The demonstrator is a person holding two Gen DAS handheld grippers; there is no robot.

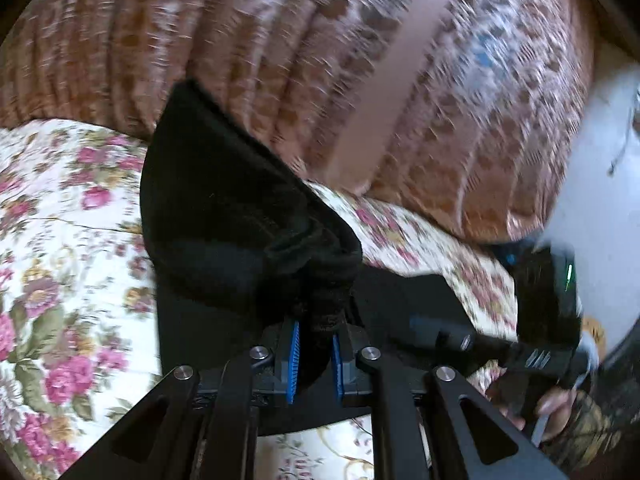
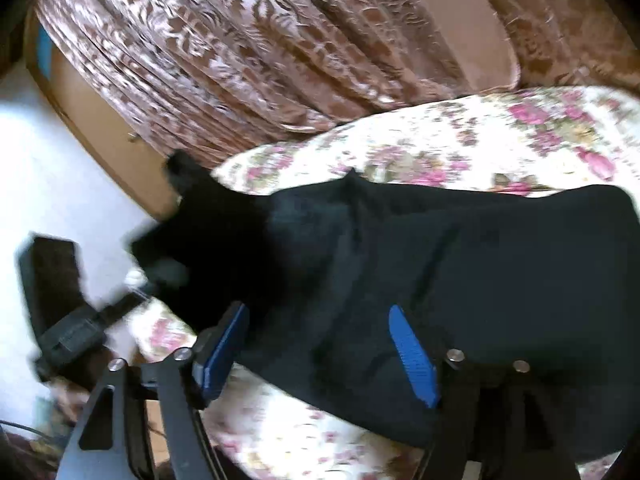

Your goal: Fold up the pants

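Pinching a bunched end of the black pants (image 1: 240,216) between its blue pads (image 1: 294,360), the left gripper (image 1: 314,360) has the cloth gathered into a thick wad right at its fingertips, and from there the fabric fans up and away to the far left as a raised flap. Beyond that flap lies the floral bedspread (image 1: 60,240), and behind it the brown patterned curtain (image 1: 260,40). At the right edge of the left wrist view the other tool shows, blurred, with a hand wrapped round its grip.

The right gripper (image 2: 320,352) stands spread wide, its blue pads (image 2: 412,352) hanging apart over the dark cloth with nothing caught between them; the pads look clear of the fabric, though blur makes that hard to swear to. In its view the pants (image 2: 440,260) lie flat across the floral bedspread (image 2: 400,148), their long axis running from the near left off to the right, where the cloth reaches the edge of the picture. The lifted end rises at the far left, towards the curtain (image 2: 240,40).

Judging from this, the fold turns on the left claw: it alone has the cloth, and the flat body lies to the right, so the held end would need carrying along that long axis
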